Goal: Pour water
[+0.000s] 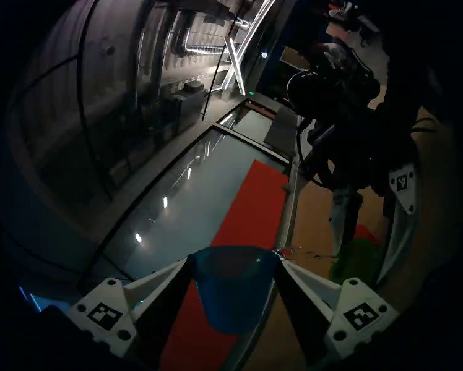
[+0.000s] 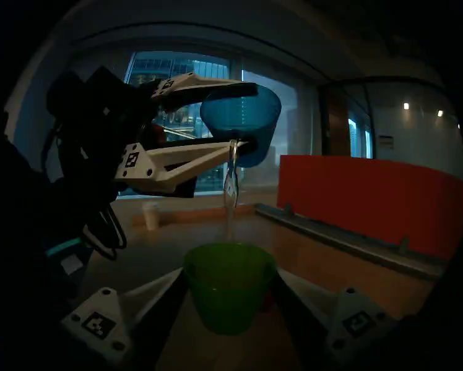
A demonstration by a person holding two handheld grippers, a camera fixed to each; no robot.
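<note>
My left gripper clamped the translucent blue cup, tipped at upper centre; thin water fell into the green cup that my right gripper pinched.

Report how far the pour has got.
Done: left gripper holds the blue cup tipped above the green cup in the right gripper. In hand: water streams down into it. Left: finish and right the blue cup; fill level unclear.
</note>
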